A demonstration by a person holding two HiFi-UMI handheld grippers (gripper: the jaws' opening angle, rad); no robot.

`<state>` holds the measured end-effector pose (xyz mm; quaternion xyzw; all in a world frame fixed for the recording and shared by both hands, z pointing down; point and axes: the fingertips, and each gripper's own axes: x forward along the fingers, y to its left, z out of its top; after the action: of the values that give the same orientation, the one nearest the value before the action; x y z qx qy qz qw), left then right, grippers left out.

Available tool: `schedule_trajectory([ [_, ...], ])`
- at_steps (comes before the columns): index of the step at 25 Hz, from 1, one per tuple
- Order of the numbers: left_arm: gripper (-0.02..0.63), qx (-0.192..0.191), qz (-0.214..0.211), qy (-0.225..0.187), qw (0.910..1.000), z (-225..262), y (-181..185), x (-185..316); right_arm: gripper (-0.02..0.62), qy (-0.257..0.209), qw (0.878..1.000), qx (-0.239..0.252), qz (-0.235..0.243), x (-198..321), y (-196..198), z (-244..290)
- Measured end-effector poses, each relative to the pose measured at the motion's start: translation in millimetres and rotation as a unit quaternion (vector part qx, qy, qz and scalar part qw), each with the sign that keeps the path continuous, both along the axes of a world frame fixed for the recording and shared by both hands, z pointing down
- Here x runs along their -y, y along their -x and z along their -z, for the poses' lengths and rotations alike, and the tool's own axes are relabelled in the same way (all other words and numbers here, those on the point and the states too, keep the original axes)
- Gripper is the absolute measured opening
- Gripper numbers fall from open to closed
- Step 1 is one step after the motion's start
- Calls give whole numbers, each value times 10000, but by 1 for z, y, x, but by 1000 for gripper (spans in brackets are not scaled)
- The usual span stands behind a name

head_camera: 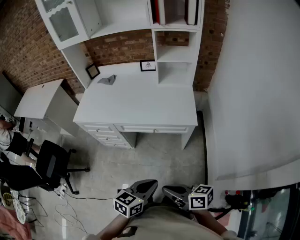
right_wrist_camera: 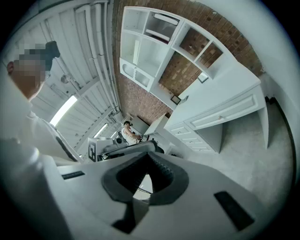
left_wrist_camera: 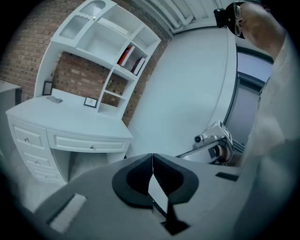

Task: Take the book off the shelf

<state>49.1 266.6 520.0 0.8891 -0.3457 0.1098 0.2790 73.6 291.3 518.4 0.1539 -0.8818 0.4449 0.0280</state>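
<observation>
A red book (head_camera: pixel 157 11) stands upright in the top shelf of the white hutch (head_camera: pixel 177 55) on the desk (head_camera: pixel 136 105), with a dark and white book (head_camera: pixel 191 11) to its right. The left gripper view shows the red book (left_wrist_camera: pixel 124 55) and leaning books (left_wrist_camera: pixel 138 65) far off. My left gripper (head_camera: pixel 149 184) and right gripper (head_camera: pixel 169 190) hang low over the floor, close to my body and well short of the desk. Both are shut with nothing in them, as their own views show for the left gripper (left_wrist_camera: pixel 152 157) and the right gripper (right_wrist_camera: pixel 147 158).
Two small picture frames (head_camera: pixel 148 65) (head_camera: pixel 92 71) and a grey object (head_camera: pixel 108 80) lie on the desk. A large white panel (head_camera: pixel 255 93) stands at the right. At the left are a black office chair (head_camera: pixel 52 165), a second white desk (head_camera: pixel 41 99), floor cables (head_camera: pixel 65 211) and a seated person (head_camera: pixel 7 133).
</observation>
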Motion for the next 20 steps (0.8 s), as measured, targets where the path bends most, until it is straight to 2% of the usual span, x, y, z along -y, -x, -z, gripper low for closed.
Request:
schedule_trajectory([
  [6,6,50,117,-165,9998,1,44,-15,6,78,10000,25,41,-13,39,-1],
  [9,6,-40,206,-200,9996,1,70,-24,6,-50,9998,-151,151,-24,62,0],
  [13,6,-206,248,-166,9993,-1,103,-35,6,24,9997,-232,19,-33,86,-1],
  [20,6,-330,190,-324,9988,-3,143,-49,6,5,9985,-540,83,-51,120,-3],
])
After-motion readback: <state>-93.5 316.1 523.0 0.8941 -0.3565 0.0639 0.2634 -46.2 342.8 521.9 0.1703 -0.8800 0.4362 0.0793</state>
